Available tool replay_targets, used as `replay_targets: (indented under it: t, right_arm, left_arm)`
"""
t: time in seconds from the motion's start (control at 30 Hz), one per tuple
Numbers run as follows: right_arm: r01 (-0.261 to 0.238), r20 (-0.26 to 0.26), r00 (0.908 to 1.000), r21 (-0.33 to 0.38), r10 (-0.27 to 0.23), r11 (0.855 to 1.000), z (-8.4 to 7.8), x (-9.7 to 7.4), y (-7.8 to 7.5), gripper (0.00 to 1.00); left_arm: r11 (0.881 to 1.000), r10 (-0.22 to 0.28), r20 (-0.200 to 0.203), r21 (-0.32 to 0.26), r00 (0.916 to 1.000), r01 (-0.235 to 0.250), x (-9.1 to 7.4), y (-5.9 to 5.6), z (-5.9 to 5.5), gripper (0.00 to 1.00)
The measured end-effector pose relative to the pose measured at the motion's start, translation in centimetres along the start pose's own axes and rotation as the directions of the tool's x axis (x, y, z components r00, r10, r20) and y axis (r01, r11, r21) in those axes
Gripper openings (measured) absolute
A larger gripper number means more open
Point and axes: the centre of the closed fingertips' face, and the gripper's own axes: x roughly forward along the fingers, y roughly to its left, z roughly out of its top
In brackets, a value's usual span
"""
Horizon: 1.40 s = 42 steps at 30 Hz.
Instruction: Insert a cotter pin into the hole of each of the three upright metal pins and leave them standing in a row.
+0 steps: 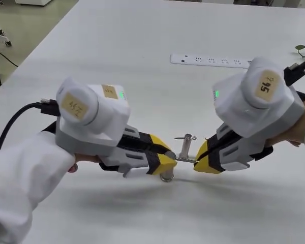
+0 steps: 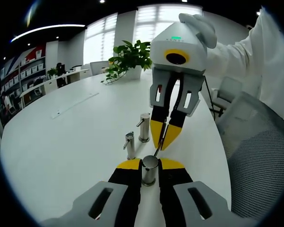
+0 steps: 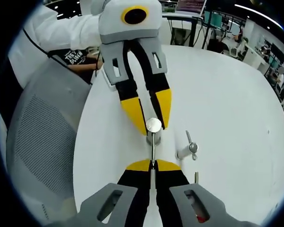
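Holds left gripper clenched on 1 upright metal pin, from its 9 o'clock. Meets it at 3 o'clock with a cotter pin, pinched in right gripper. Beyond, toward 12 o'clock, stands a 2nd pin and a 3rd pin.

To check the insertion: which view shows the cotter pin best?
The right gripper view: the cotter pin runs whole from the right tool to the metal pin. The left gripper view shows a short piece, the head view a sliver.

White table with power strip, upright metal pins
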Motion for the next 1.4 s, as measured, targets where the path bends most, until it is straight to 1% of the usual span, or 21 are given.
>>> replay_targets:
  t: [0.2,0.37,0.5,0.6,0.73,0.8,0.83,0.87,0.9,0.93,1.0,1.03,1.13,1.2,1.3,1.4]
  right_arm:
    - [-0.004,0.025,0.9997,-0.001,0.004,1.0,1.2,0.2,-0.1,0.0]
    - [-0.004,0.032,0.9995,-0.002,0.004,1.0,1.5,0.5,0.0,0.0]
    - [-0.006,0.042,0.9991,-0.006,0.006,1.0,1.9,0.8,0.0,0.0]
    - [-0.008,0.047,0.9989,-0.019,0.009,1.0,2.1,1.1,0.1,0.0]
    - [-0.005,0.071,0.9975,-0.051,0.009,0.999,2.2,1.3,0.0,0.0]
    - [0.0,0.085,0.9963,-0.102,0.008,0.995,2.2,1.4,0.0,0.0]
    - [0.006,0.092,0.9957,-0.105,0.004,0.994,2.2,1.3,-0.1,0.0]
    - [0.006,0.098,0.9952,-0.088,0.002,0.996,2.3,1.3,-0.1,0.0]
    - [0.005,0.11,0.9939,-0.058,0.001,0.998,2.5,1.3,-0.1,0.03]
    - [0.003,0.121,0.9926,-0.028,0.0,1.0,2.6,1.2,-0.1,0.1]
    - [0.011,0.14,0.9902,-0.026,-0.007,1.0,2.7,0.9,-0.3,0.2]
    - [0.01,0.141,0.99,-0.026,-0.006,1.0,2.7,0.8,-0.3,0.21]
    - [0.011,0.133,0.9911,-0.027,-0.007,1.0,2.2,0.5,-0.3,0.13]
    - [-0.003,0.118,0.9931,-0.004,0.004,1.0,1.7,0.4,-0.2,0.11]
    - [0.008,0.13,0.9914,-0.001,-0.008,1.0,1.7,0.3,-0.4,0.08]
    - [0.0,0.146,0.9893,0.013,-0.002,1.0,2.0,0.2,-0.2,0.03]
  left_arm:
    - [1.0,0.002,-0.001,0.001,1.0,-0.002,0.0,0.0,0.0,0.1]
    - [1.0,-0.002,0.0,-0.006,1.0,0.002,0.0,0.0,0.0,0.1]
    - [1.0,-0.005,0.0,0.002,1.0,0.005,0.0,0.0,0.0,0.1]
    - [1.0,-0.007,-0.002,0.003,1.0,0.007,0.0,0.0,0.0,0.1]
    - [1.0,-0.008,-0.001,0.002,1.0,0.008,-0.1,0.1,0.0,0.1]
    - [1.0,-0.007,-0.001,0.003,1.0,0.007,-0.1,0.1,-0.1,0.1]
    - [1.0,-0.007,-0.002,0.004,1.0,0.007,-0.1,0.0,-0.1,0.1]
    - [1.0,-0.007,-0.002,0.004,1.0,0.007,0.0,0.0,-0.1,0.1]
    - [1.0,-0.007,-0.003,0.004,1.0,0.007,0.0,0.0,-0.1,0.1]
    - [1.0,-0.006,-0.003,0.003,1.0,0.006,0.0,0.0,-0.1,0.1]
    - [1.0,-0.005,-0.004,0.004,1.0,0.005,0.0,0.0,-0.1,0.1]
    - [1.0,-0.004,-0.003,0.002,1.0,0.004,0.0,0.0,-0.1,0.1]
    - [1.0,-0.004,-0.005,0.003,1.0,0.004,0.0,0.0,-0.1,0.1]
    - [1.0,-0.004,-0.005,0.003,1.0,0.004,0.0,0.0,0.0,0.1]
    - [1.0,-0.003,-0.005,0.005,1.0,0.003,0.0,-0.1,0.0,0.1]
    - [1.0,-0.003,-0.007,0.007,1.0,0.003,0.0,-0.2,0.0,0.1]
